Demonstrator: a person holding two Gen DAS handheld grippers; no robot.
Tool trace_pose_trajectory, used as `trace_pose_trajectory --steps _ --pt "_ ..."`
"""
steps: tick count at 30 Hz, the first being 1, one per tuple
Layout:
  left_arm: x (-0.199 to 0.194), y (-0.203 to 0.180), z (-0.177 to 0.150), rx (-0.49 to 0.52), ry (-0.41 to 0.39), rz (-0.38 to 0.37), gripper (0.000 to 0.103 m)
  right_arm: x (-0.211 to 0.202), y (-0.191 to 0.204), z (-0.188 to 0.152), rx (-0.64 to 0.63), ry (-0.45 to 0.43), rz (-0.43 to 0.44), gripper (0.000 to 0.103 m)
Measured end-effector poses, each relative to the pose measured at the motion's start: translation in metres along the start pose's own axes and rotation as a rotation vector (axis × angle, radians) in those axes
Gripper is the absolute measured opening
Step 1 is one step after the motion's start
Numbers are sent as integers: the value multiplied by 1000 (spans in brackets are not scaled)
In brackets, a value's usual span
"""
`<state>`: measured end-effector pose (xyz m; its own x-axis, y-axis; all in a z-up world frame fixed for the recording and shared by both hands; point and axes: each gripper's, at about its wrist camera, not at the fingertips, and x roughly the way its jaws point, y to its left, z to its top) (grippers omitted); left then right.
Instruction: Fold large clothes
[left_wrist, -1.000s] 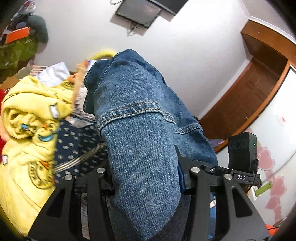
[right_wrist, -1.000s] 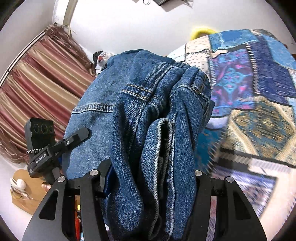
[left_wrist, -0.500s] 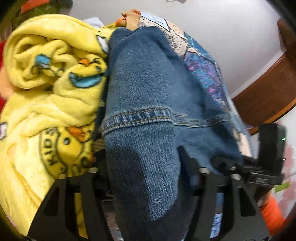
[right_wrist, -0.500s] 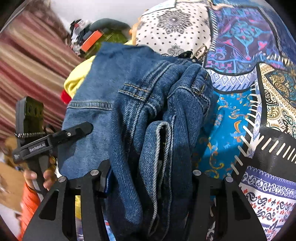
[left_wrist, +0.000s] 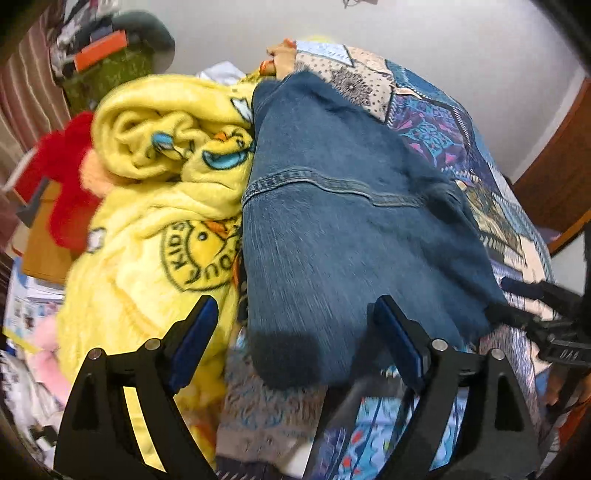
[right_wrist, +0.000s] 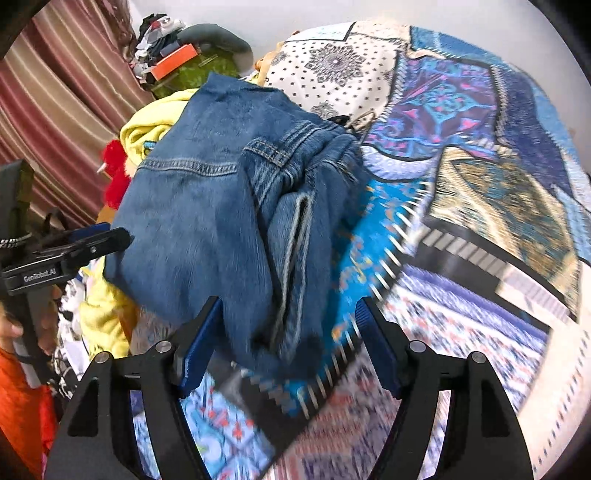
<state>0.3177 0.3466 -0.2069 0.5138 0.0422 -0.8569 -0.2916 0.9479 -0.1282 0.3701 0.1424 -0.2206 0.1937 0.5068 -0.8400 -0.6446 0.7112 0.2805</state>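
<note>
The folded blue jeans (left_wrist: 343, 229) lie on the patterned bedspread (left_wrist: 439, 125), right beside a yellow blanket. My left gripper (left_wrist: 295, 325) is open, its blue-padded fingers standing apart at the near end of the jeans without gripping them. In the right wrist view the jeans (right_wrist: 221, 206) lie folded with the waistband seams on top. My right gripper (right_wrist: 288, 325) is open too, its fingers either side of the jeans' near edge. The left gripper (right_wrist: 99, 243) shows at the left of that view.
A rumpled yellow blanket (left_wrist: 155, 206) with a duck print lies left of the jeans, with red fabric (left_wrist: 70, 184) beyond it. A heap of clothes (right_wrist: 188, 59) stands at the back by a striped curtain (right_wrist: 55, 96). The bedspread (right_wrist: 480, 192) stretches to the right.
Both grippers carried the folded jeans down onto the bed beside the yellow blanket, then opened and let go. Both have drawn back slightly.
</note>
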Motion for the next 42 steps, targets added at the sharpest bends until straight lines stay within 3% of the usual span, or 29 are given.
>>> trace_pose_trajectory --steps 7,12,19,25,31,34,36,39,41,42 --pt "-105 -27 -11 61 -198 3 86 -87 19 -6 -11 -160 21 70" --pt "-192 -51 -27 72 -387 -58 86 -171 50 -17 -69 -365 40 70" --pt "-301 -94 -83 135 -679 -38 86 -268 96 -67 -150 -643 92 70" --pt "-345 -113 -138 119 -836 -17 86 -305 126 -112 -199 -781 106 70" --pt "-353 -122 -172 103 -881 -4 86 -316 141 -148 -209 -871 54 71" --pt "-355 -130 -184 117 -897 20 88 -315 144 -157 -199 -872 18 81" --pt "-356 -134 -191 120 -914 44 98 -313 142 -161 -179 -874 2 84" --pt "-357 -138 -196 119 -927 56 100 -313 139 -162 -156 -866 -32 91" --pt "-356 -139 -198 117 -924 53 101 -315 137 -164 -147 -871 -44 103" --pt "-356 -139 -199 114 -924 51 102 -316 136 -164 -144 -882 -54 103"
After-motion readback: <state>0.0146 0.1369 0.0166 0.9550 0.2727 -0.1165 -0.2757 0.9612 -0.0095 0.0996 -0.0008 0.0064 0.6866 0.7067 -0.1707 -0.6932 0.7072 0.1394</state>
